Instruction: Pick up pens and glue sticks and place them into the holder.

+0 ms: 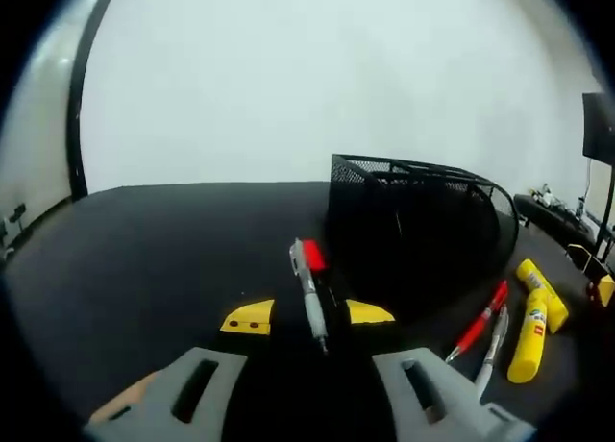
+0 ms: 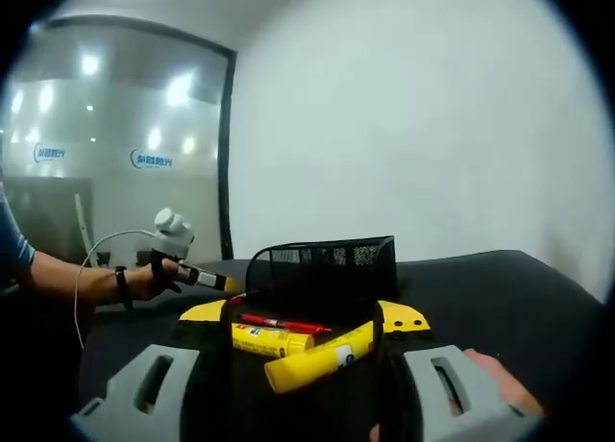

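Note:
A black mesh holder [image 1: 413,231] stands on the dark table [image 1: 173,250], just right of and beyond my left gripper [image 1: 309,315]. That gripper is shut on a silver pen with a red cap [image 1: 309,288], held tilted with its tip toward me. Right of the holder lie two yellow glue sticks [image 1: 534,319], a red pen [image 1: 480,331] and a silver pen [image 1: 492,351]. My right gripper [image 2: 306,317] stands open before the holder [image 2: 327,269], with two glue sticks [image 2: 303,351] and the red pen [image 2: 283,322] lying between its jaws. The left gripper [image 2: 178,255] and its pen [image 2: 204,278] show at left.
A person's arm [image 2: 77,279] reaches in from the left, holding the left gripper. A dark monitor [image 1: 598,125] and small clutter [image 1: 562,211] sit beyond the table's right end. A glass wall with a black frame [image 2: 228,154] stands behind the table.

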A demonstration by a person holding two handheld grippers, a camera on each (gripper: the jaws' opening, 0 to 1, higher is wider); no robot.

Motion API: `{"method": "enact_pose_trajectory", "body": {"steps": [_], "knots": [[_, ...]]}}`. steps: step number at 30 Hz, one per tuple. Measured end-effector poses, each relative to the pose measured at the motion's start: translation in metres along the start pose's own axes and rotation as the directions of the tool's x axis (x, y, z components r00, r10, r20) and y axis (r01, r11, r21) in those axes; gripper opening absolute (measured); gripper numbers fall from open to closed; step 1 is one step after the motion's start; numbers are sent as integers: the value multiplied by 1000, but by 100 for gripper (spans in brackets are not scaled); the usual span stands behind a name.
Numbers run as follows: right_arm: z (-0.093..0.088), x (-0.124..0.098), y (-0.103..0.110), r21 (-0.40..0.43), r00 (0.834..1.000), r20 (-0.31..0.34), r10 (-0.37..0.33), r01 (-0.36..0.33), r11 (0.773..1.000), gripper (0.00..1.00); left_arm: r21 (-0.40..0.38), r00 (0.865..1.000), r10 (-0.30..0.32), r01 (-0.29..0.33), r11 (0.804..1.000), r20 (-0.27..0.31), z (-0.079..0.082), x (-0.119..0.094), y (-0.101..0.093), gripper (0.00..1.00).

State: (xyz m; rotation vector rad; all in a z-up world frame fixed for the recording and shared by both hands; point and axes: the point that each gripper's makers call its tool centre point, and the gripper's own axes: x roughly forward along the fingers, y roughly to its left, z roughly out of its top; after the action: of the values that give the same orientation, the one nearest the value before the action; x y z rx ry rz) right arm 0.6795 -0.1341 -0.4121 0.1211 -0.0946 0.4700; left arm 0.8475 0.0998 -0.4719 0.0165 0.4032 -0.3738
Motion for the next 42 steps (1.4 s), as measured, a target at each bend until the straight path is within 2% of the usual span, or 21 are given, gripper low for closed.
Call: {"method": "enact_pose_trajectory", "body": {"steps": [5,9,13,21,27,36,42], "knots": [[1,0,0,0,1000,4,1,-1,1000,55,-2,1000,5,-5,1000,0,-1,0,1,27],[2,-1,1,4,1000,10,4,-4,1000,55,25,1000,10,-10,1000,-1,-2,-1,3,27],[1,0,2,-3,1000,4,8,-8,1000,55,-4,1000,7,-7,1000,-1,-4,1,7,27],[2,-1,2,-1,1000,10,7,-7,1000,55,12,1000,13,-13,1000,-19,-8,5,6,27],[2,0,2,-3,1000,10,9,-9,1000,55,4,1000,25,-25,1000,-15,-8,3,10,22],[3,-1,2,-3,1000,13,9,-9,1000,55,28,1000,6,-5,1000,-25,-11,4,3,22],[3,-1,2,-3,1000,14,9,-9,1000,55,40,998,4,-2,999,-56,-18,7,3,22]]}}
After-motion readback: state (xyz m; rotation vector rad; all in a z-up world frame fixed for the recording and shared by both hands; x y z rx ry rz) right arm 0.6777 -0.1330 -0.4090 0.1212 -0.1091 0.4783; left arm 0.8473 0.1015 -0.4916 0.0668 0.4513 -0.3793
